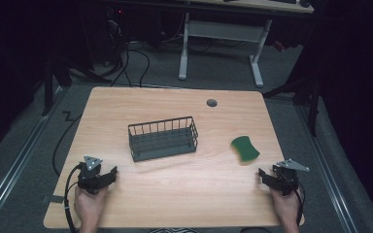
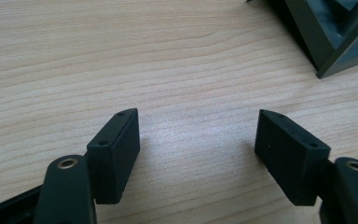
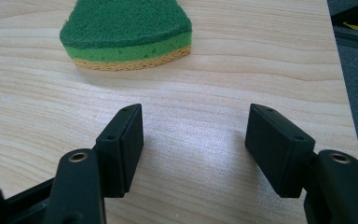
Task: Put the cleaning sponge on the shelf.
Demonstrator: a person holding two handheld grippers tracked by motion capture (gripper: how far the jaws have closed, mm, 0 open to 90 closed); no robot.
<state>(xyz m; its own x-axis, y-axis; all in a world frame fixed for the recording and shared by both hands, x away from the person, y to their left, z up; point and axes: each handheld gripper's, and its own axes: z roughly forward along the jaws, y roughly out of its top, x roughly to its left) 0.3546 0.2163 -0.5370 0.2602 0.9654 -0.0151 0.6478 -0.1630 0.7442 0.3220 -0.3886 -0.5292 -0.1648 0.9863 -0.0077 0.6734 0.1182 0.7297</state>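
- High view: the left tongs (image 1: 108,175) are sitting at the lower left of the counter (image 1: 175,194), the right tongs (image 1: 267,177) at the lower right; the sponge (image 1: 245,148) is lying right of the wire basket (image 1: 163,138) in the middle.
- Left gripper view: the jaws are standing wide apart, gripping nothing; the basket's corner (image 2: 335,32) is showing at the upper right.
- Right gripper view: the jaws are gaping, empty; the sponge (image 3: 126,32) is lying at the top, apart from them.

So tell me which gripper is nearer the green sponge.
The right gripper: it sits just below the sponge near the table's right edge, jaws open. The left gripper is far across the table, beyond the wire basket.
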